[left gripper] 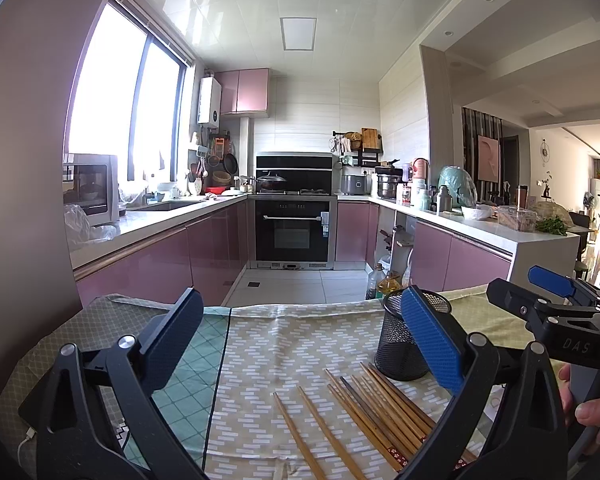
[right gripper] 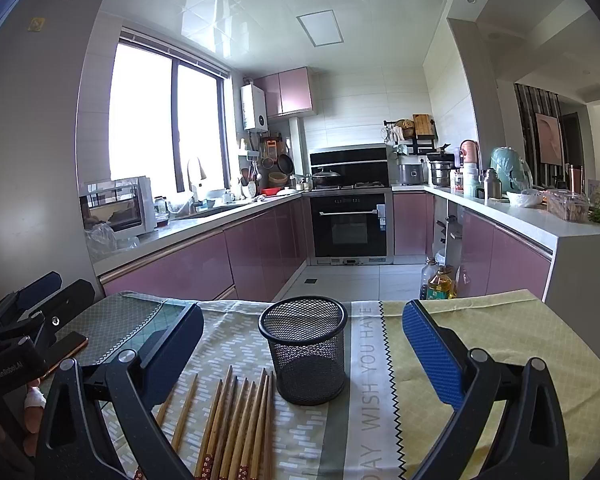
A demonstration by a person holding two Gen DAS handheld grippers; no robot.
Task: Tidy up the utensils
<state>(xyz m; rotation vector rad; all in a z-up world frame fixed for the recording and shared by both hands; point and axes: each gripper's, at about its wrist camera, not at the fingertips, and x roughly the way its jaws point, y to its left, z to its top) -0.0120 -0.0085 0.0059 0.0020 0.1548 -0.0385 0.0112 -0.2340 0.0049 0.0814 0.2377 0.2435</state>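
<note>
Left claw [left gripper: 300,344] gaped wide, empty, above table [right gripper: 480,320]. Chopsticks [right gripper: 236,420] lay loose on cloth, tips just beside mesh cup [right gripper: 304,352]. Right claw [right gripper: 303,344] likewise spread, holding nothing. We judged best: pinch one stick mid-shaft, tilt upright, drop into cup while other claw steadied it.

Pink glossy cabinets [right gripper: 204,256] line a U-shaped kitchen; a black oven [left gripper: 292,232] faces forward; bright window [left gripper: 120,96] left; pale tiled floor [right gripper: 340,280].
</note>
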